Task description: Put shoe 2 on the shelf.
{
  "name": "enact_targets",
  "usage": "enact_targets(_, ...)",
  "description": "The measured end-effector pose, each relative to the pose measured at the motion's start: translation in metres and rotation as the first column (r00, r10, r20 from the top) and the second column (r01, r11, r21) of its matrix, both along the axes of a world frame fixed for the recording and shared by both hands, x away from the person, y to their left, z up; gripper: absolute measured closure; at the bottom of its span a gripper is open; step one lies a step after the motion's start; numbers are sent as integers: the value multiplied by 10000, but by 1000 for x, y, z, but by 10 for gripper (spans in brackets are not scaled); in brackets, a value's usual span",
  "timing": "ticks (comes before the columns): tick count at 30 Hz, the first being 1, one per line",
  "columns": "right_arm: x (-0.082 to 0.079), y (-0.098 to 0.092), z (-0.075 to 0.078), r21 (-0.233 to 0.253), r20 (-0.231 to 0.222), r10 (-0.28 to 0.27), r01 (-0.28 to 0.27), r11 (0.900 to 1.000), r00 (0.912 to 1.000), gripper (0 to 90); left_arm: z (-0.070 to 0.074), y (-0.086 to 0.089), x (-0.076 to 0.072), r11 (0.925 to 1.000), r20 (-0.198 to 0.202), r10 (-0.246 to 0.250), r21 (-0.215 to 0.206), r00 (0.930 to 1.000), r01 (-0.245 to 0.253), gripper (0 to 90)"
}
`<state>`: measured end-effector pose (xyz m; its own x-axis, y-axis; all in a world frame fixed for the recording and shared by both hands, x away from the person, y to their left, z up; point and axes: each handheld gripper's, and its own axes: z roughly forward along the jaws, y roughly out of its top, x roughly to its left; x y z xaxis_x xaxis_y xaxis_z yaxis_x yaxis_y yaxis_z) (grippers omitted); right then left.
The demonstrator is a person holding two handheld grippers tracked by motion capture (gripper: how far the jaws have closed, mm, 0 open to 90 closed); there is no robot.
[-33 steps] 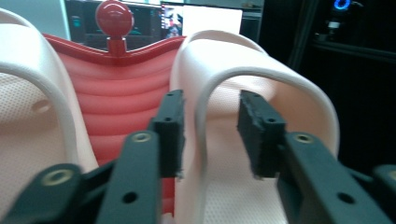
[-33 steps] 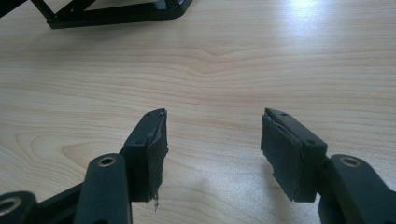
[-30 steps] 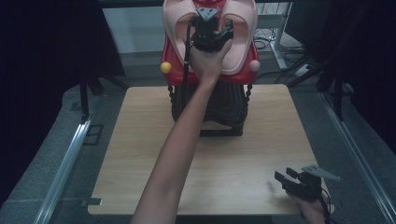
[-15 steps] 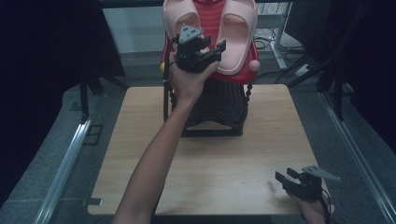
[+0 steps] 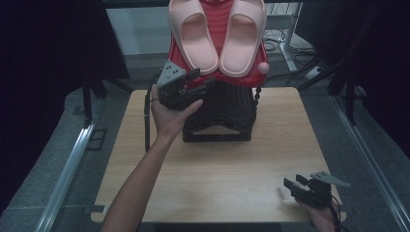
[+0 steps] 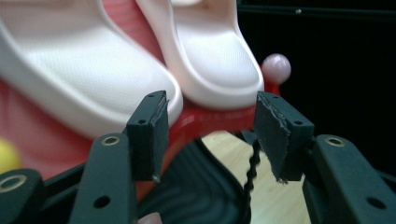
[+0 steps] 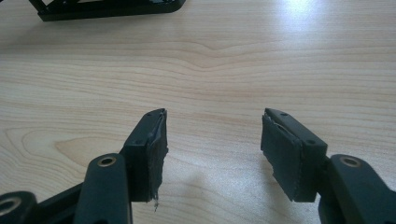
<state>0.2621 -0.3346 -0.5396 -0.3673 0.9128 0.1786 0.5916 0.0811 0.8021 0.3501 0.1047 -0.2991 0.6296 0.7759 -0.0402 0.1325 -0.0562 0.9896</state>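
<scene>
Left gripper (image 5: 186, 89) hovers jaws apart at the front lip of the red rack (image 5: 241, 79) holding two pink slippers (image 5: 216, 36) at the counter's (image 5: 217, 159) far edge; right gripper (image 5: 304, 188), jaws apart, idles near the counter's near-right corner; likely best to line jaws squarely on a slipper's toe before closing.

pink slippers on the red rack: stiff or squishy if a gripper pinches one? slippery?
The pink slippers look like thick moulded foam, so probably light and somewhat squashy under the left gripper. The finely textured sole should limit slipping. Leaning on the tilted red rack, a nudged slipper may slide down.
</scene>
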Motion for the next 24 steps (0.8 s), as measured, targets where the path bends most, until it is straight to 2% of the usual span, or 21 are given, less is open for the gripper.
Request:
enact_targets(7,0,4,-2,-51,-55,151,-151,9999,9999,409,-28,15,-24,9986,44,-526,5,9986,526,448)
enact_targets(12,1,4,-3,-61,-82,137,-138,9999,9999,407,-49,22,-41,9963,-12,-848,-145,9964,848,448)
enact_targets(15,1,4,-3,-70,-100,153,-154,9999,9998,407,-65,26,-49,9961,-266,-875,42,9958,877,444)
enact_targets(18,1,5,-4,-66,-113,156,-156,9999,9998,407,-84,32,-56,9960,-578,-895,-28,9943,895,443)
enact_targets(24,1,4,-4,-94,-137,166,-168,9998,9998,406,-129,46,-65,9965,-1156,-808,143,9900,829,441)
